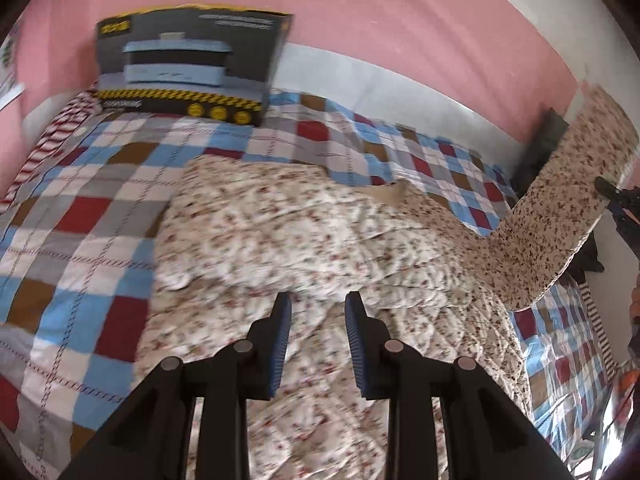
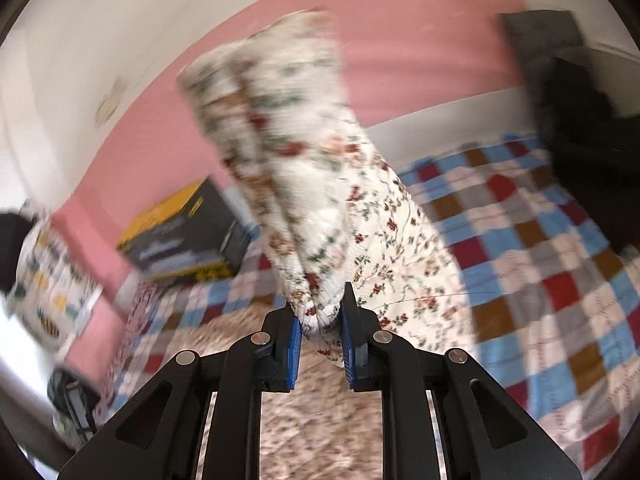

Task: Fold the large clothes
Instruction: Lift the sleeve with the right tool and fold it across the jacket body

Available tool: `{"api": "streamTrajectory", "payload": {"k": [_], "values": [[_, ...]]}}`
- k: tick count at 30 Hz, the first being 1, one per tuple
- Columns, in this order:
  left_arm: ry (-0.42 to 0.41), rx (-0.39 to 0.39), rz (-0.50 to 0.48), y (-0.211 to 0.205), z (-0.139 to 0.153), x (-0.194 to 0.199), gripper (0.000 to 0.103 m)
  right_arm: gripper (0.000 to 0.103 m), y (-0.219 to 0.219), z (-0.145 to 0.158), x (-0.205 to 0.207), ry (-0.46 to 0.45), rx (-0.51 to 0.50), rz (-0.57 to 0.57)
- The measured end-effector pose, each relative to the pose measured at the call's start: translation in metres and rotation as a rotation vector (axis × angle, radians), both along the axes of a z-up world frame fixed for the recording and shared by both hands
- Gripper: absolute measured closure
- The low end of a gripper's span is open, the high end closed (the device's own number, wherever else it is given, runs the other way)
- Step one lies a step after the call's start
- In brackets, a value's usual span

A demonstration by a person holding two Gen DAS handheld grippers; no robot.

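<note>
Fingers of the right gripper (image 2: pixel 320 320) are clamped on a bunched fold of the floral garment (image 2: pixel 312 184), the white cloth with small red and green flowers squeezed between the blue pads. From the pinch, the fabric rises in a thick rolled length above the gripper and also drapes down to the right toward the bed. In the left wrist view the same lifted part shows as a long band (image 1: pixel 560 216) slanting up to the right edge, where the right gripper (image 1: pixel 618 200) is only partly visible.

Fingers of the left gripper (image 1: pixel 318 312) stand apart with nothing between the blue pads; they hover over the near part of the garment, and whether they touch it cannot be told. The rest of the floral garment (image 1: pixel 288 232) lies spread and wrinkled across the middle of the bed.

Under it is a checked bedspread (image 1: pixel 80 232) in blue, red, brown, grey and white squares. A dark box with yellow trim (image 1: pixel 192 64) stands at the far side of the bed against the pink wall (image 1: pixel 400 20). A red-and-white striped cloth (image 1: pixel 52 140) lies along the left edge of the bed. Both views are blurred.
</note>
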State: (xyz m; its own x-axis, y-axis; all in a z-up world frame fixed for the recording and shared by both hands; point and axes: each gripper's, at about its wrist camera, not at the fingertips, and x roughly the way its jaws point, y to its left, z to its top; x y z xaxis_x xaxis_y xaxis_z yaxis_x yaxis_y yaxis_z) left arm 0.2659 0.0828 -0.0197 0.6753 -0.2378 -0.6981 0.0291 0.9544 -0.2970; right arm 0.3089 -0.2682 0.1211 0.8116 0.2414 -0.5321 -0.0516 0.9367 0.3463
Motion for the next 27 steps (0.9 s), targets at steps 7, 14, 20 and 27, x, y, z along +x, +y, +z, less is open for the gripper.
{"api": "streamTrajectory", "payload": {"k": [7,14,20,27], "values": [[0.024,-0.035,0.076,0.045,-0.015,-0.012,0.074,0.086,0.095,-0.057,0.041,0.114,-0.070,0.158],[0.035,-0.055,0.123,0.074,-0.030,-0.018,0.074,0.082,0.163,-0.133,0.072,0.278,-0.117,0.256],[0.054,-0.067,0.128,0.080,-0.038,-0.014,0.074,0.050,0.191,-0.179,0.078,0.376,-0.129,0.340],[0.026,-0.091,0.082,0.063,-0.020,0.006,0.052,0.037,0.169,-0.141,0.045,0.250,0.000,0.412]]}}
